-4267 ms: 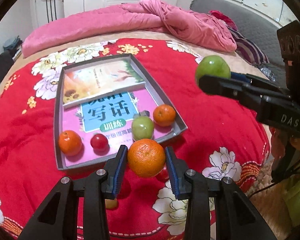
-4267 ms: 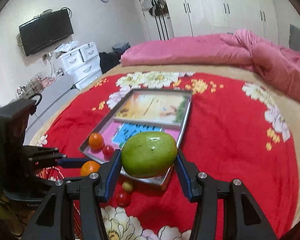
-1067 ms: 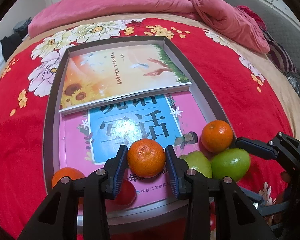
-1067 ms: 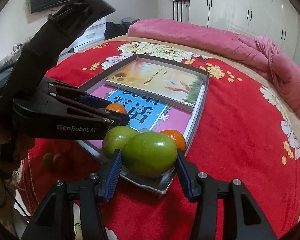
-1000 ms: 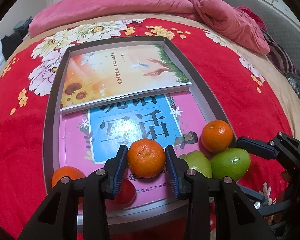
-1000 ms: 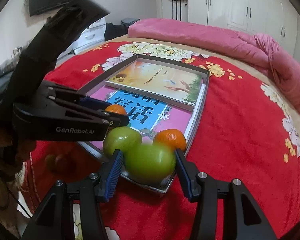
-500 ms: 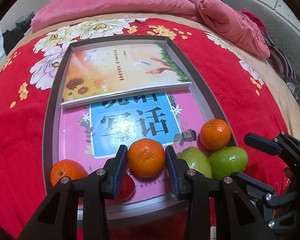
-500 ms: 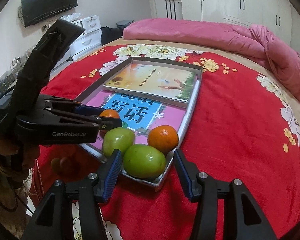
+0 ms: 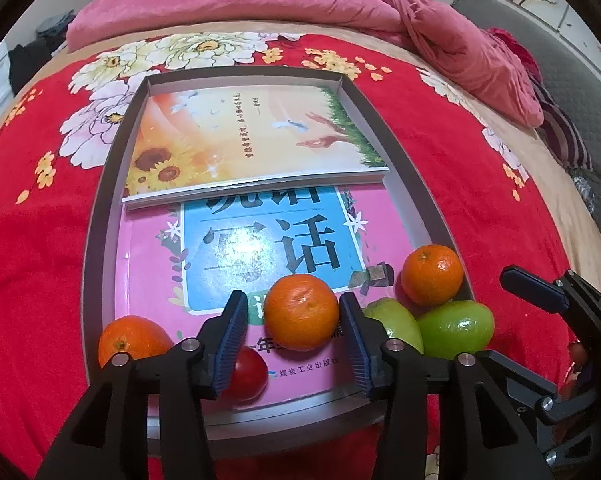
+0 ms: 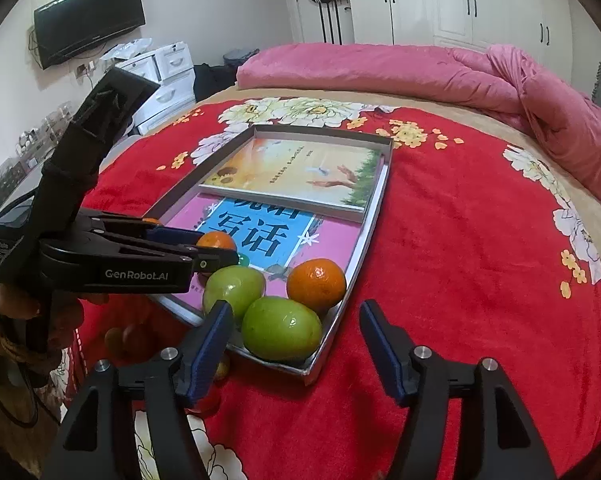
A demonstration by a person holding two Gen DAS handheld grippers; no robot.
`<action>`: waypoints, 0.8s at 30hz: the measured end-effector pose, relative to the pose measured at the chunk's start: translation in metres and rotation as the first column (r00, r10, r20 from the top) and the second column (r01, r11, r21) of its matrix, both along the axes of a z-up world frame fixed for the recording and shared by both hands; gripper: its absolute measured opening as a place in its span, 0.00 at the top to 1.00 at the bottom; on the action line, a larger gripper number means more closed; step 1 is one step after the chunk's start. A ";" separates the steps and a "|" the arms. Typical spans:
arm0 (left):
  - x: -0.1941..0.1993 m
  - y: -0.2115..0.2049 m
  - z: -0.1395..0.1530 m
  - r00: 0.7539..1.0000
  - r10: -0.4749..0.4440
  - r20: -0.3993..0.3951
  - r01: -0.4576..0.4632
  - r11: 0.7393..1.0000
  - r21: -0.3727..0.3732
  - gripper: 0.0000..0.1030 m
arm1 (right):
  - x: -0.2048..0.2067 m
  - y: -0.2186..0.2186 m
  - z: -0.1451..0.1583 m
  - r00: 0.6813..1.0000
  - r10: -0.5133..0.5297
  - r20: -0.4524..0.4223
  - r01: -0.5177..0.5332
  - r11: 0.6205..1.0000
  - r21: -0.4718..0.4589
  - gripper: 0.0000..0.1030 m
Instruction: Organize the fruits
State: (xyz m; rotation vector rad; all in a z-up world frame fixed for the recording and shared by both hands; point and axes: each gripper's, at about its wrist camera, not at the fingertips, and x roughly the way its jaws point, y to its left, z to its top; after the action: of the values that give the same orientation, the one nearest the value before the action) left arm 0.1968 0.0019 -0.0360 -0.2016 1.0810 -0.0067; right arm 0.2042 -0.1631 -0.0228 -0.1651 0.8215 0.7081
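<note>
An orange is flanked by the parted jaws of the left claw, low over the pink book; grip cannot be told. The right claw is spread wide and empty before a green fruit lying in the tray corner, touching a second orange on the bed.

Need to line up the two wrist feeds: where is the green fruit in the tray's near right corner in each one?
Left wrist: green fruit sits low right, in the tray corner, just below an orange and beside a second green fruit.
Right wrist: the same green fruit is low centre, ahead of the open right gripper.
Shared landmark: the blue-and-pink book.
</note>
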 end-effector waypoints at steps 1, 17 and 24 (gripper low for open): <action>0.000 0.000 0.001 1.000 0.000 0.001 0.000 1.000 0.004 0.51 | 0.000 0.000 0.000 1.000 -0.001 -0.002 0.001 1.000 0.003 0.35; -0.009 -0.002 0.026 0.998 0.012 0.060 -0.012 1.000 -0.007 0.37 | 0.000 -0.003 0.006 0.999 -0.031 0.017 0.031 0.999 0.021 0.26; -0.015 0.002 0.035 0.996 0.027 0.084 -0.026 1.000 -0.014 0.33 | 0.000 -0.006 0.009 0.998 -0.050 0.031 0.049 0.998 0.034 0.24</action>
State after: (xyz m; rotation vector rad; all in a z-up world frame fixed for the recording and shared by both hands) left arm 0.1816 0.0038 -0.0007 -0.2251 0.9946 0.0017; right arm 0.2041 -0.1692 -0.0134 -0.1257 0.7805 0.6700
